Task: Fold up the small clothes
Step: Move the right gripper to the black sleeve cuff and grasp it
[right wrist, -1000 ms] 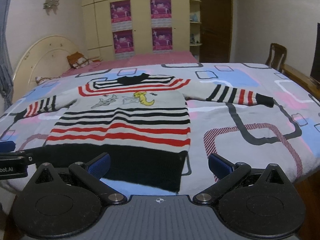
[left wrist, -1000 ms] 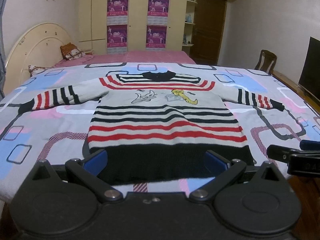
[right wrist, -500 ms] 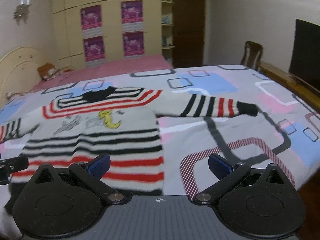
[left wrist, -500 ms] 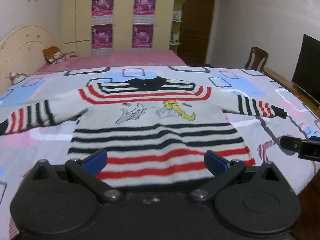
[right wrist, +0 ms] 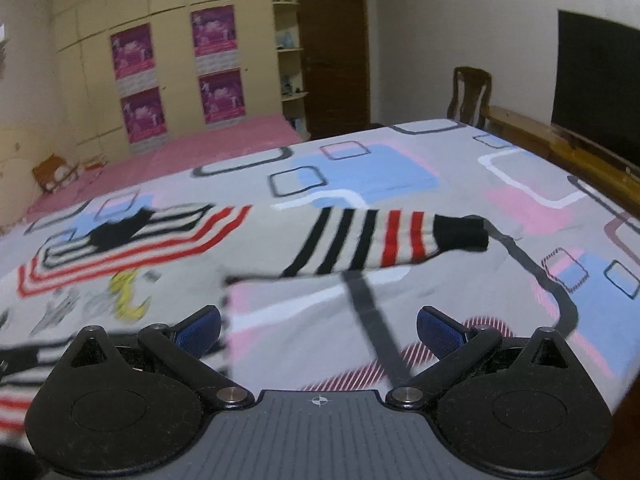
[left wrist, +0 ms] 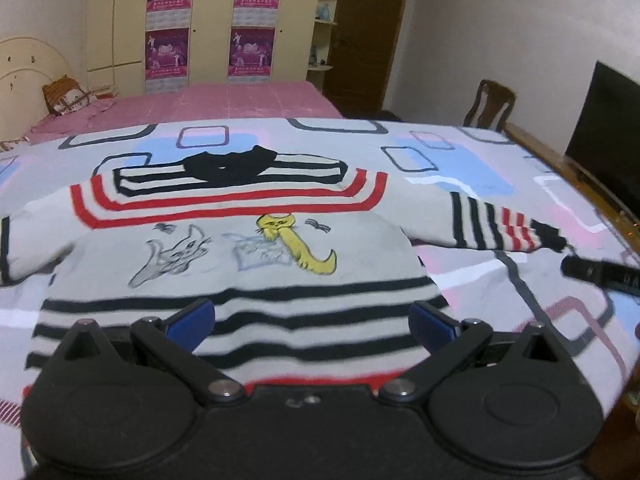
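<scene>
A small striped sweater [left wrist: 248,248] with cat drawings lies flat, front up, on the patterned bedspread [left wrist: 460,156], sleeves spread out. My left gripper [left wrist: 311,318] is open and empty above the sweater's lower body. My right gripper [right wrist: 319,326] is open and empty over the bedspread, just right of the sweater's body [right wrist: 120,256] and short of the right sleeve [right wrist: 384,244]. A tip of the right gripper [left wrist: 600,274] shows at the right edge of the left wrist view, near the sleeve's black cuff [left wrist: 550,236].
A wooden bed frame edge [right wrist: 560,144] runs along the right side, with a dark TV screen [right wrist: 596,80] and a wooden chair [right wrist: 470,96] beyond it. A pink-covered bed [left wrist: 192,100], a wardrobe with posters [left wrist: 212,20] and a door [right wrist: 332,48] stand at the back.
Both grippers have moved forward over the bed. The left one now hangs over the sweater's body; the right one has swung right toward the right sleeve. Both stay open.
</scene>
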Demonstrator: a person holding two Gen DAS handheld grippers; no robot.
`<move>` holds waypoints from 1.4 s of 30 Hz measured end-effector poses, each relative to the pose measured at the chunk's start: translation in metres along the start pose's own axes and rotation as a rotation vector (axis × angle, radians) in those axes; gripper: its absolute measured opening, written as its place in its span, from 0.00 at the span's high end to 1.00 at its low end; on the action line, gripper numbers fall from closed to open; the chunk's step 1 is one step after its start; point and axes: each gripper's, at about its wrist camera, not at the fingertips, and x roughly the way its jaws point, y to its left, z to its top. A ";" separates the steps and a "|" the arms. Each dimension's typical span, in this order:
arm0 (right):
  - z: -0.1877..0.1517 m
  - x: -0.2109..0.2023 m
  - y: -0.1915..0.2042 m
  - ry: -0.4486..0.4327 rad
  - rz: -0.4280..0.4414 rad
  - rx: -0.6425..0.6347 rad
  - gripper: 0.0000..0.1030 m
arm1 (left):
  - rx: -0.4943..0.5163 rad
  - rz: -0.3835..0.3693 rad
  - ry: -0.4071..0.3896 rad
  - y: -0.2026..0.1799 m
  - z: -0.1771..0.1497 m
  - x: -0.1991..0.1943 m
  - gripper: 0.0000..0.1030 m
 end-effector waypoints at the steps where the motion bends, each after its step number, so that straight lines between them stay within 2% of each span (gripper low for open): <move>1: 0.007 0.014 -0.012 0.009 -0.008 0.013 0.00 | -0.010 0.013 0.014 -0.004 0.005 0.009 0.00; 7: 0.044 0.087 -0.084 0.051 -0.016 0.129 0.00 | -0.053 0.042 0.044 -0.029 0.037 0.059 0.00; 13: 0.057 0.129 -0.124 0.067 -0.035 0.173 0.00 | -0.081 0.078 0.068 -0.052 0.054 0.096 0.00; 21: 0.053 0.156 -0.153 0.081 -0.053 0.219 0.01 | -0.067 0.087 0.114 -0.074 0.066 0.129 0.00; 27: 0.052 0.163 -0.165 0.070 -0.053 0.249 0.01 | -0.044 0.080 0.102 -0.090 0.075 0.140 0.00; 28: 0.053 0.165 -0.166 0.069 -0.055 0.253 0.22 | -0.044 0.081 0.094 -0.091 0.076 0.140 0.00; 29: 0.053 0.167 -0.168 0.075 -0.047 0.260 0.34 | -0.045 0.084 0.090 -0.091 0.077 0.140 0.00; 30: 0.053 0.172 -0.170 0.089 -0.043 0.279 0.40 | -0.046 0.087 0.092 -0.092 0.078 0.141 0.00; 36: 0.046 0.174 -0.179 0.097 0.022 0.399 0.40 | -0.054 0.099 0.090 -0.087 0.083 0.143 0.01; 37: 0.044 0.175 -0.180 0.103 0.035 0.425 0.50 | -0.052 0.102 0.090 -0.086 0.084 0.143 0.01; 38: 0.043 0.176 -0.181 0.108 0.048 0.446 0.54 | -0.052 0.102 0.090 -0.084 0.085 0.144 0.01; 42: 0.038 0.179 -0.186 0.115 0.056 0.511 0.54 | -0.055 0.118 0.088 -0.077 0.087 0.143 0.01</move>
